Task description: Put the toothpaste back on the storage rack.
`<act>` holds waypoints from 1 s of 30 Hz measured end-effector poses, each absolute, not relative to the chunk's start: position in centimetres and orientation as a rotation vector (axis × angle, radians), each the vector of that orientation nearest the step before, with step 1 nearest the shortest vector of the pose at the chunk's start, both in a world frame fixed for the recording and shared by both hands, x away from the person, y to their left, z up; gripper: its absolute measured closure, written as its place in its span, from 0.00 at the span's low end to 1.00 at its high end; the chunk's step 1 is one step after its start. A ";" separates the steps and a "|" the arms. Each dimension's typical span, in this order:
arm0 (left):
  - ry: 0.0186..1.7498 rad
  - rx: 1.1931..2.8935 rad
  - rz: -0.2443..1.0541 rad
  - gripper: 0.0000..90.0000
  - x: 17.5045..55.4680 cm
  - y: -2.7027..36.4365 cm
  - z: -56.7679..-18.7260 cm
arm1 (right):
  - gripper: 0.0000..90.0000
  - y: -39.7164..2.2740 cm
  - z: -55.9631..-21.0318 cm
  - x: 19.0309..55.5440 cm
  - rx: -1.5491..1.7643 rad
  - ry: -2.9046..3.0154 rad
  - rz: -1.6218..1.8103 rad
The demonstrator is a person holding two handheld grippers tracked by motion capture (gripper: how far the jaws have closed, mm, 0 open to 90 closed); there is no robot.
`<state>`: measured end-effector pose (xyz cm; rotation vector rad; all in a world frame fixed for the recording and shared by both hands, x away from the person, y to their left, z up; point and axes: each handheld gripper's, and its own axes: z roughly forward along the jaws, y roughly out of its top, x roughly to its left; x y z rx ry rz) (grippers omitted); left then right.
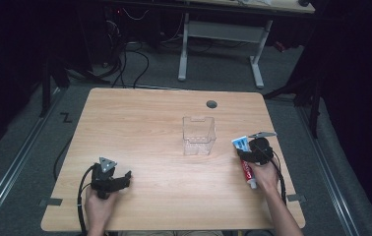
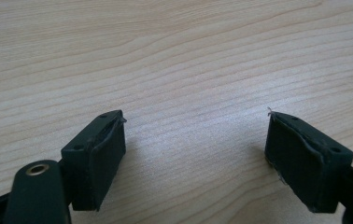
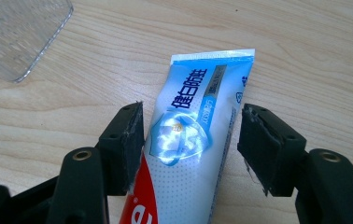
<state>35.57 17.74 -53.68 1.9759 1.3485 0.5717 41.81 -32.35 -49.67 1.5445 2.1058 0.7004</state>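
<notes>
Two hand-held grippers work over a pale wooden bench (image 1: 139, 128) in the high view. The left hand-held gripper (image 1: 125, 176) sits near the bench's front left corner, held low over bare wood with its jaws spread. The right hand-held gripper (image 1: 247, 156) is near the right edge, toward the front, set over a toothpaste tube (image 1: 245, 167) that lies flat on the bench, its crimped blue-and-white end pointing to the far edge and its red part and white cap toward the front edge. A clear plastic box (image 1: 199, 135) stands upright just right of the bench's middle, near the tube but apart from it, and a round grey grommet (image 1: 211, 104) sits close to the far edge. In the left gripper view, the left hand-held gripper (image 2: 195, 140) has its jaws wide apart with only wood grain between them. In the right gripper view, the right hand-held gripper (image 3: 191, 140) straddles the toothpaste tube (image 3: 198, 126): the jaws stand apart on either side of it, the one at the picture's left right against or just beside the tube's edge, the other with a clear gap to it, so the tube is not clamped and rests on the bench. A corner of the clear plastic box (image 3: 20, 32) shows at the upper left of that view.
</notes>
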 end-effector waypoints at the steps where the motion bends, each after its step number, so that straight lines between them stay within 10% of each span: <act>1: 1.349 1.976 0.572 0.23 35.6 17.7 -53.7 | 0.45 -32.3 -49.8 41.9 1.547 2.110 0.692; 30: 1.347 1.977 0.570 0.22 35.6 17.7 -53.7 | 0.43 -31.1 -49.8 45.0 1.621 2.205 0.472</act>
